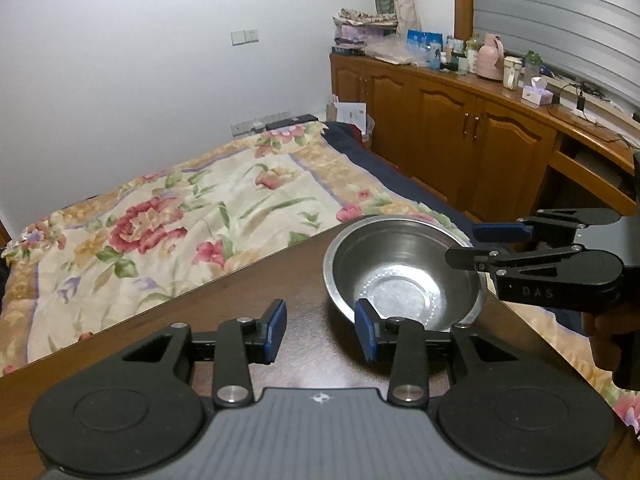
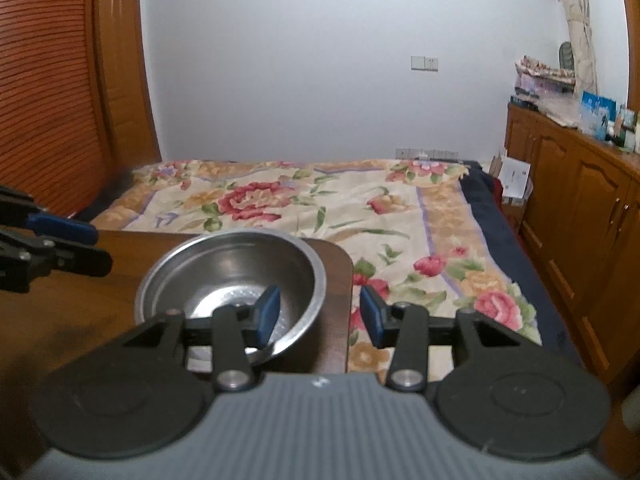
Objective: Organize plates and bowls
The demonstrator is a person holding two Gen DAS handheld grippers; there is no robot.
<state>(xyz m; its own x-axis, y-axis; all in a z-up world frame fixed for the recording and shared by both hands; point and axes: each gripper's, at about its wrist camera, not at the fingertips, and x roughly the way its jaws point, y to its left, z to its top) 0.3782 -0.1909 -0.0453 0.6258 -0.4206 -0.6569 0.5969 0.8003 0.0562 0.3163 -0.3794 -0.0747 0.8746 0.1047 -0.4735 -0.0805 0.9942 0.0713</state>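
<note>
A single steel bowl (image 1: 400,276) (image 2: 224,264) stands upright and empty at the corner of a dark wooden table (image 1: 240,300) (image 2: 338,280). My right gripper (image 2: 320,316) (image 1: 480,246) is open and straddles the bowl's right rim. Its left pad hangs inside the bowl and its right pad outside, past the table edge, neither pressing the metal. My left gripper (image 1: 320,328) (image 2: 76,242) is open with nothing between its fingers. It hovers over the table just left of the bowl, its right pad close to the near rim. No plates are in view.
A bed with a floral quilt (image 1: 180,216) (image 2: 320,208) lies right behind the table edges. Wooden cabinets (image 1: 460,132) with cluttered tops line the right wall. A hand (image 1: 604,340) holds the right gripper. A wooden door (image 2: 48,80) stands at the left.
</note>
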